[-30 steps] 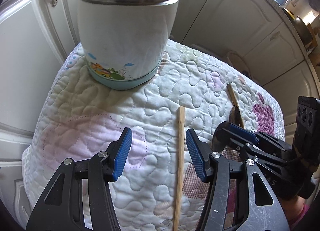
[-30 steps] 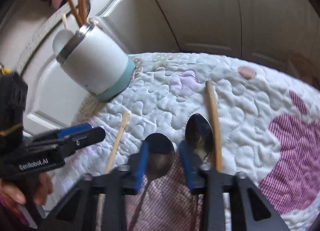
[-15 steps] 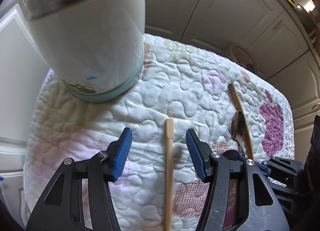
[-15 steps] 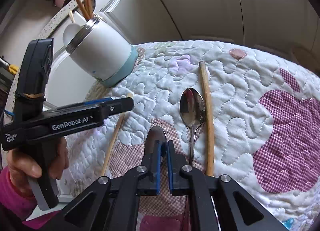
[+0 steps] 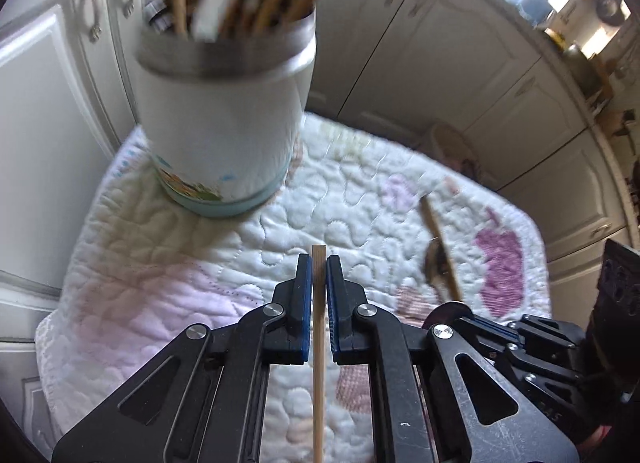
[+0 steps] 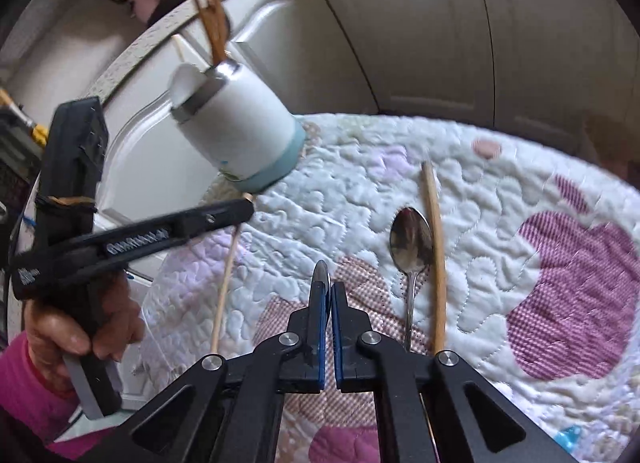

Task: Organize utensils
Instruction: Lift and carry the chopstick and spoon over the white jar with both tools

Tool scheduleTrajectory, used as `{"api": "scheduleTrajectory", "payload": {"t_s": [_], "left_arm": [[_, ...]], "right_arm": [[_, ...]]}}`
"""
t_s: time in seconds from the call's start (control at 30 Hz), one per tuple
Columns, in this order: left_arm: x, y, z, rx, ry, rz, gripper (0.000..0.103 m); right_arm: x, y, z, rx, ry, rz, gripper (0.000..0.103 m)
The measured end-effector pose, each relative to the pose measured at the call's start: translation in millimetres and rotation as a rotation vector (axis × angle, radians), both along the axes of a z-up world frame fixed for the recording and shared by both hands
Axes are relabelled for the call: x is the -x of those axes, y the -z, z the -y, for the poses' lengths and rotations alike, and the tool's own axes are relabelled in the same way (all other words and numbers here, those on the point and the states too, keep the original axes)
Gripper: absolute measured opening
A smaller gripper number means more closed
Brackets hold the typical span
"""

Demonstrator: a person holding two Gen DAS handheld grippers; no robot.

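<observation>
Left gripper [image 5: 319,271] is clamped on a chopstick [image 5: 319,363] running straight along its fingers; the holder cup [image 5: 224,119] sits up-left, close. Right gripper [image 6: 328,303] pinches a spoon [image 6: 321,271], farther from the cup.

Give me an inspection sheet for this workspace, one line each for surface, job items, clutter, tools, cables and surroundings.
Surface: quilted cloth with pink patches covers the top.
Job's things: white canister stands upright, already holding several sticks; one spoon and a wooden chopstick lie side by side on the cloth.
Clutter: nothing seen.
Tools: left tool shut on a pale chopstick; right tool shut on a second spoon, only its bowl tip showing.
Cables: nothing seen.
Surroundings: white cabinet doors behind; countertop above with blurred items.
</observation>
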State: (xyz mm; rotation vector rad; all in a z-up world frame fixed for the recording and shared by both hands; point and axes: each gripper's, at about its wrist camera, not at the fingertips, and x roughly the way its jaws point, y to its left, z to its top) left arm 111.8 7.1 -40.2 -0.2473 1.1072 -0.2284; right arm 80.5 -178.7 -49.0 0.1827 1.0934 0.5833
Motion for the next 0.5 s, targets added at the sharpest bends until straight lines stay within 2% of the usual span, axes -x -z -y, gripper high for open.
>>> {"api": "scheduleTrajectory", "payload": {"t_s": [0.33, 0.5], "left_arm": [[32, -76, -34, 0.023, -0.044, 0.16, 0.006], [34, -101, -46, 0.014, -0.079, 0.218, 0.006]], "right_arm": [[20, -64, 0, 0.03, -0.011, 0.159, 0.002], [20, -86, 0, 0.035, 0.007, 0.207, 0.002]]}}
